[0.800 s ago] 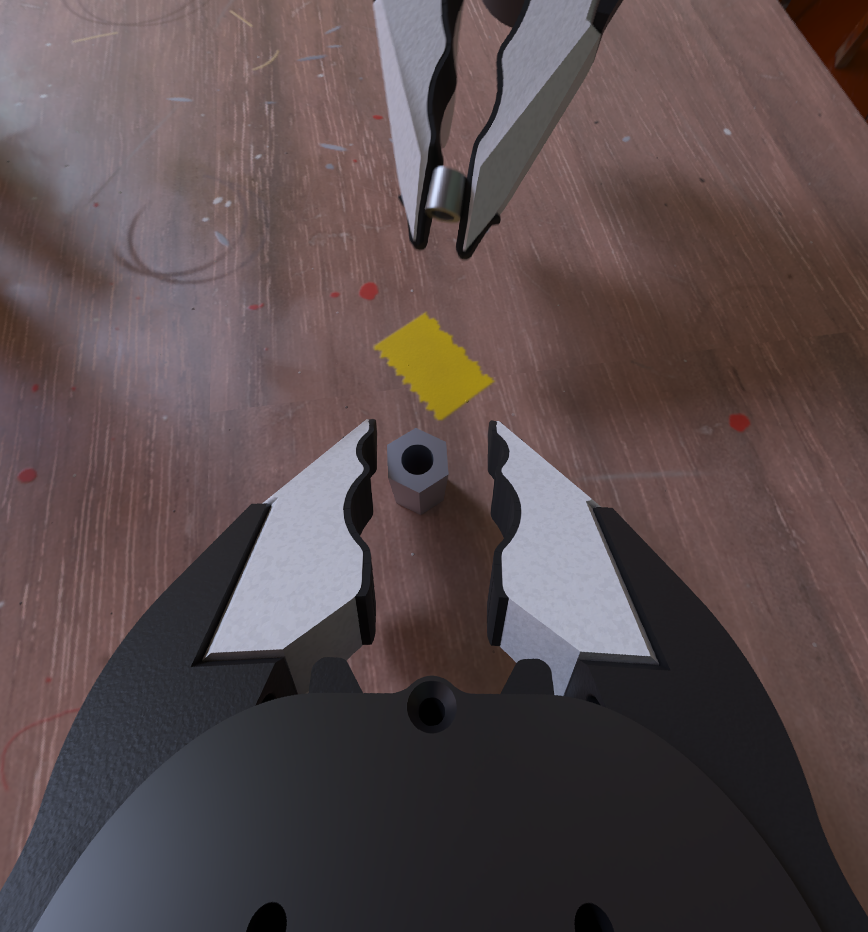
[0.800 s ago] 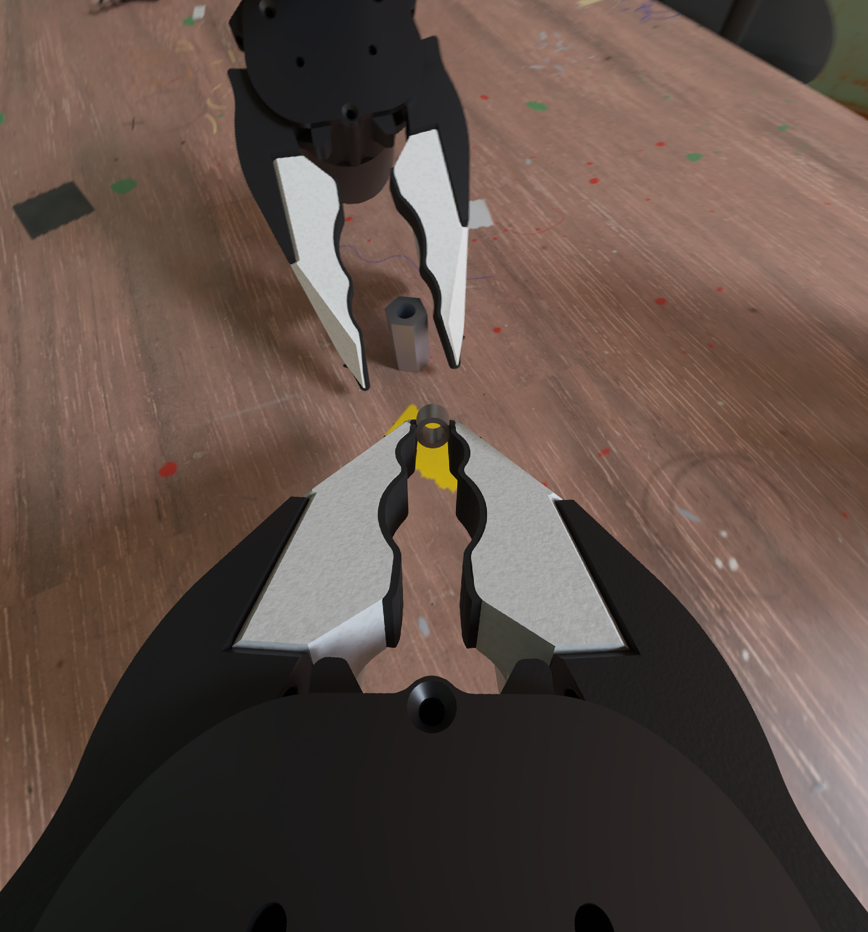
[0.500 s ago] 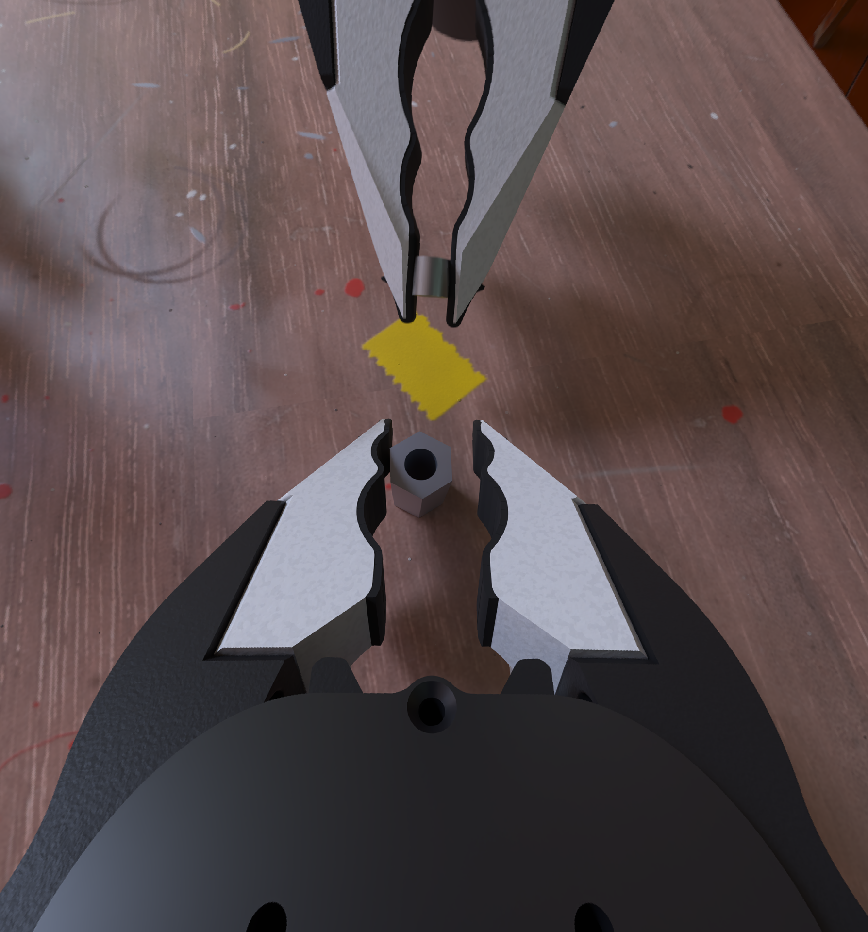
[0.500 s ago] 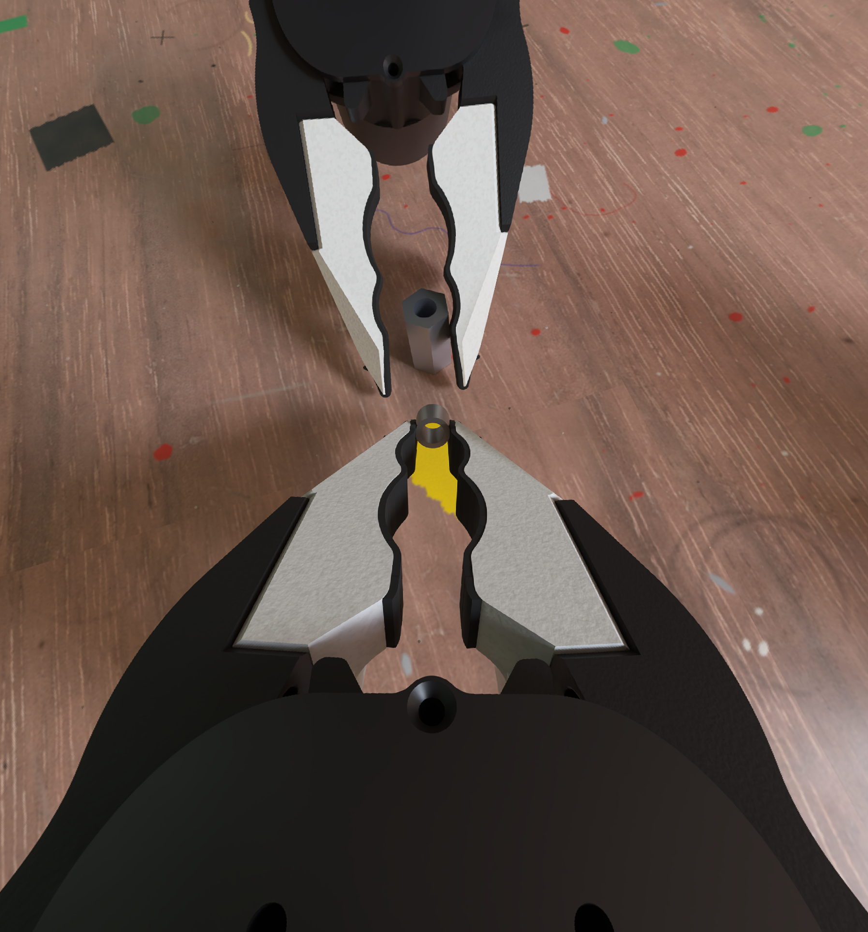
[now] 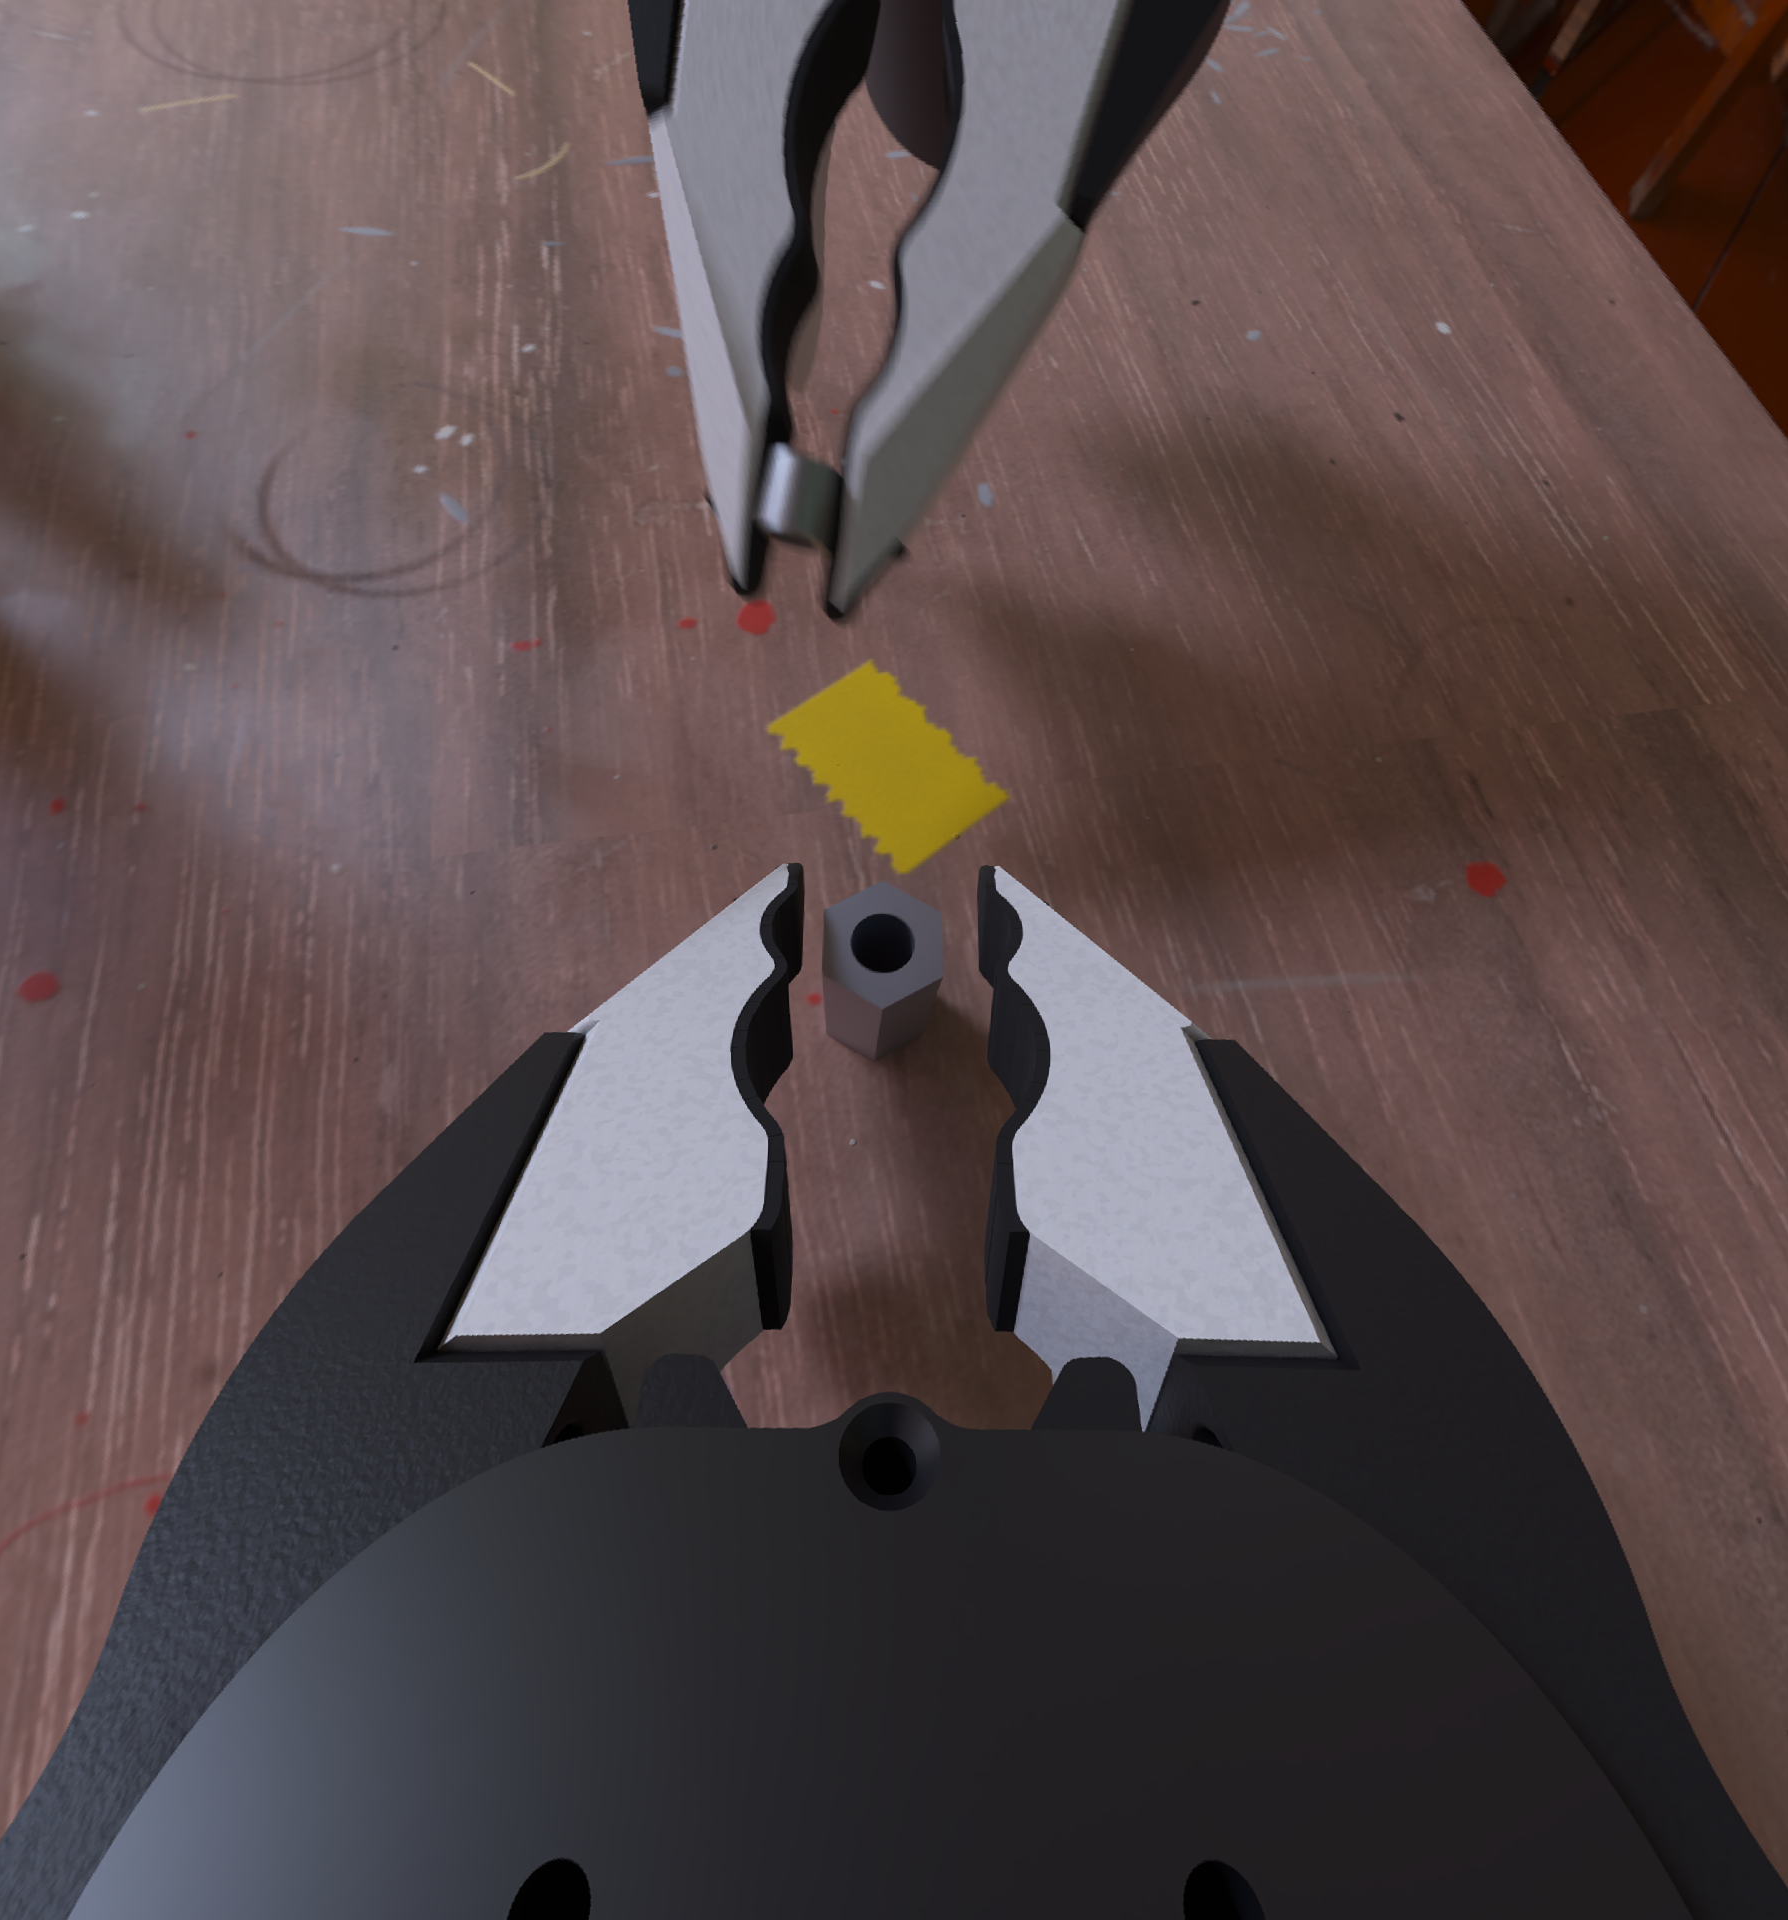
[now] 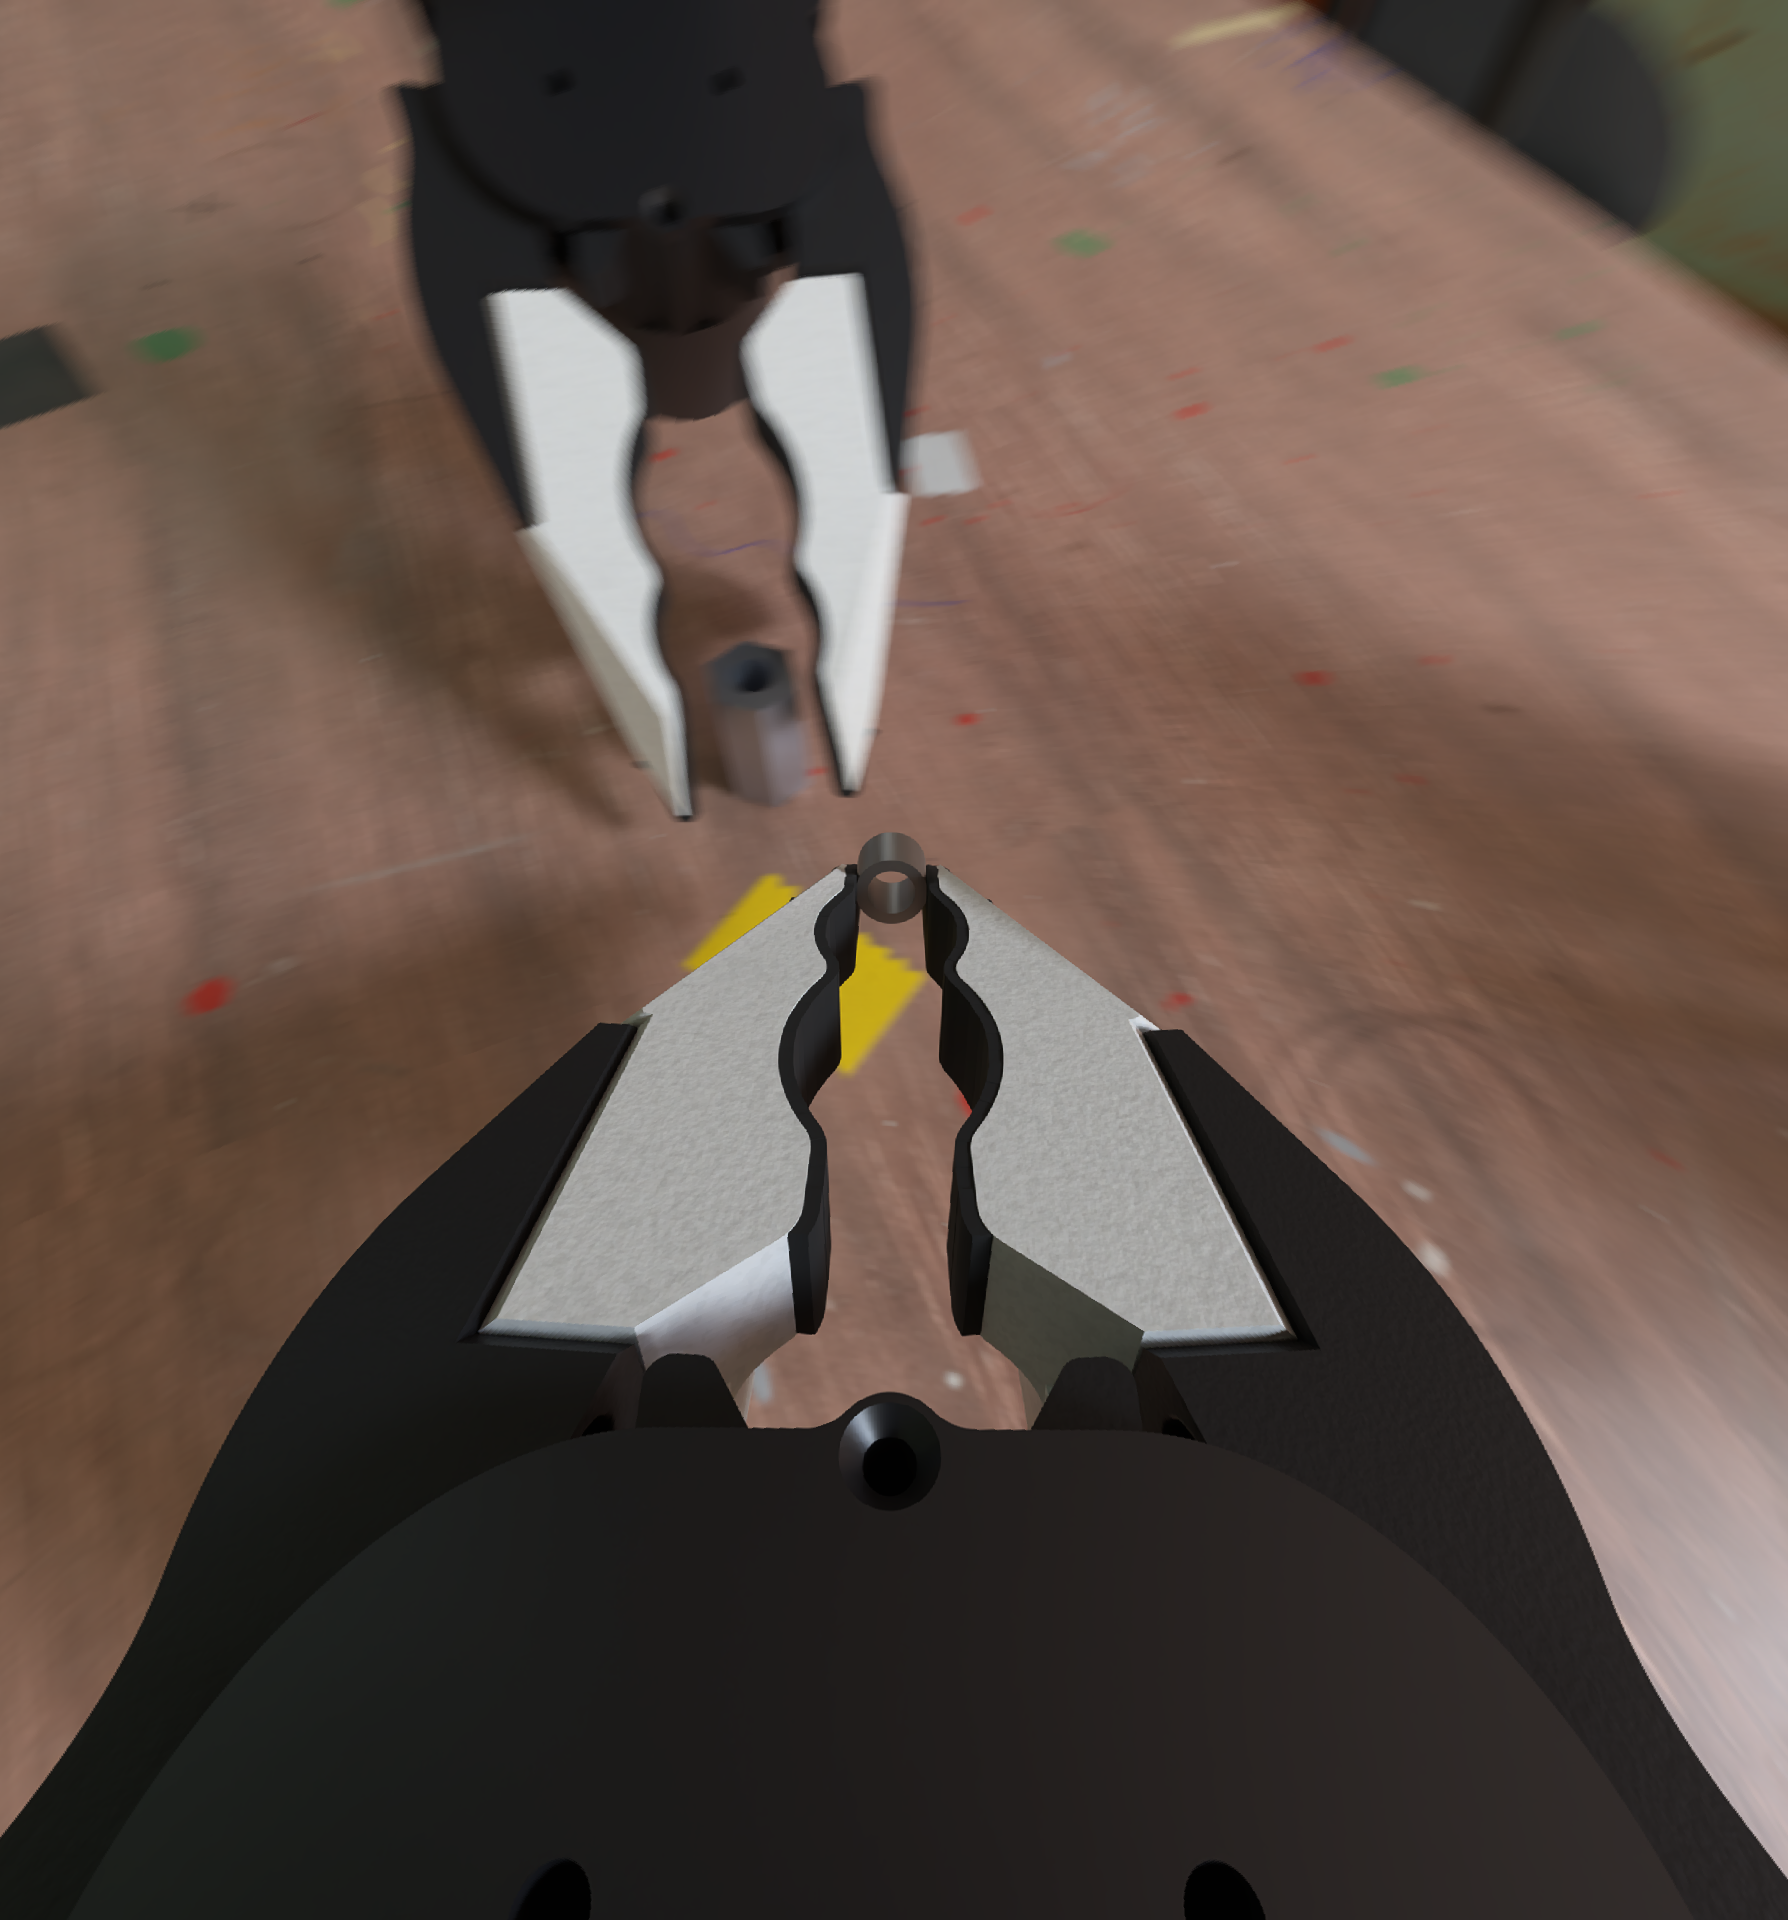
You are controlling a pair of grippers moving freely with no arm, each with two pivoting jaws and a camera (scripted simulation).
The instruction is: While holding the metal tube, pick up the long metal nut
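The long metal nut (image 5: 882,977) is a grey hexagonal piece standing upright on the wooden table, hole facing up. My left gripper (image 5: 884,883) is open, its fingertips on either side of the nut with small gaps on both sides. The nut (image 6: 757,734) and left gripper (image 6: 765,800) also show, blurred, in the right wrist view. My right gripper (image 6: 892,878) is shut on the short metal tube (image 6: 892,891) at its fingertips, above the table. In the left wrist view the right gripper (image 5: 791,597) hangs beyond the nut with the tube (image 5: 796,499) in it.
A yellow jagged-edged patch (image 5: 885,779) lies flat on the table between the two grippers, also seen under the right fingers (image 6: 874,997). The table's right edge (image 5: 1596,208) runs diagonally at the far right. Paint specks dot the wood.
My left gripper has closed in a little around the nut. The right gripper with the tube has pulled back from the yellow patch and shifted; its view is now motion-blurred.
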